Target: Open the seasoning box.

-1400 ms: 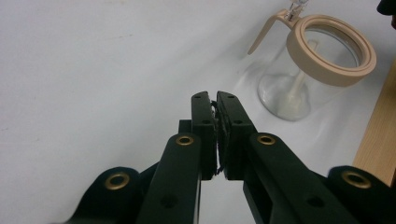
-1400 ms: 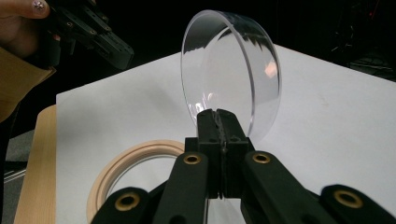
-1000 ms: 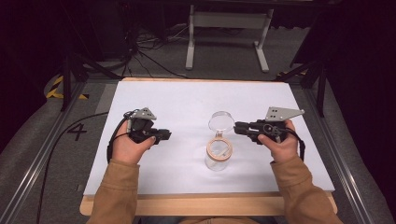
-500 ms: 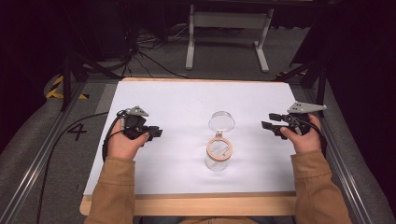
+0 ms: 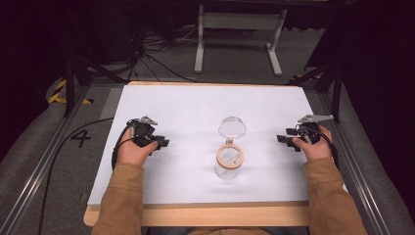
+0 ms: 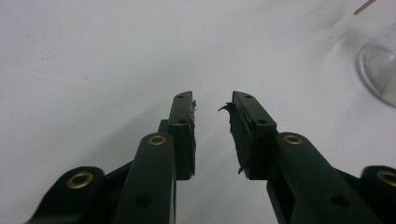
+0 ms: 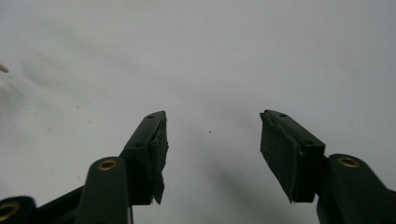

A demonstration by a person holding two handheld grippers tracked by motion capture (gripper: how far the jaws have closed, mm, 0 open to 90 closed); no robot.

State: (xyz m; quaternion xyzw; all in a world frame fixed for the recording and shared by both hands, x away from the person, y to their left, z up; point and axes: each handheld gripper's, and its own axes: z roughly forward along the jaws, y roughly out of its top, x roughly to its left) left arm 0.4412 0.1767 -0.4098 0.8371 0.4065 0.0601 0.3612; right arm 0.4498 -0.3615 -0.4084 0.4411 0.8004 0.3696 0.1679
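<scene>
The glass lid (image 6: 380, 70) is cut off at the left gripper view's right edge.

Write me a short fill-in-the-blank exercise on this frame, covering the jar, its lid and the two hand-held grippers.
1. The clear glass jar with a wooden rim stands on the white table with its mouth ____.
2. The round clear glass lid lies on the table just ____ the jar, on the side away from the person.
3. The left hand-held gripper and the right hand-held gripper both have their jaws ____.

Missing words: open; beyond; open
</scene>
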